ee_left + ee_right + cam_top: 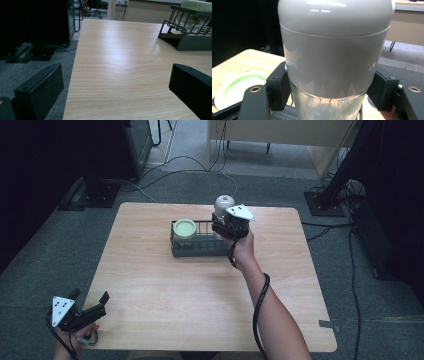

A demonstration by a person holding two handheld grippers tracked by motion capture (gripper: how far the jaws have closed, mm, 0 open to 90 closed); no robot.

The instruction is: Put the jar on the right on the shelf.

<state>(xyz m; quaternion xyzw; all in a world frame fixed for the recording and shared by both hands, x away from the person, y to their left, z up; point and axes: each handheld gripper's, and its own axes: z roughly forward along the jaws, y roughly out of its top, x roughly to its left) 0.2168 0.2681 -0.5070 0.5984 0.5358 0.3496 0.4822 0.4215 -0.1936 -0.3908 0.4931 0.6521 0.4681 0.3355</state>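
High view looks down on a light wood table (200,295) in the middle of the frame. Just above the middle of the picture sits a dark wire rack (197,245). At the left end of the rack stands a jar with a pale green lid (184,228). At the right end of the rack is a jar with a grey cap (223,206), standing upright. The right tongs (220,231) are closed on this grey-capped jar, and the person's right hand (243,249) comes up to it from the lower right. In the right gripper view the jar (329,62) sits in the middle of the frame, with one black pad pressed on each side of it, just under the grey cap, where the clear glass starts. The green-lidded jar (239,88) is at the lower left of that view. I cannot tell for sure if the grey-capped jar's bottom is touching the rack or just above it. The left tongs (91,304) are at the lower left of the high view, by the table's near left corner, well apart from the rack. In the left gripper view the two black jaws stand wide apart with nothing between them but bare table (120,75), and the rack (185,32) is in the upper right.
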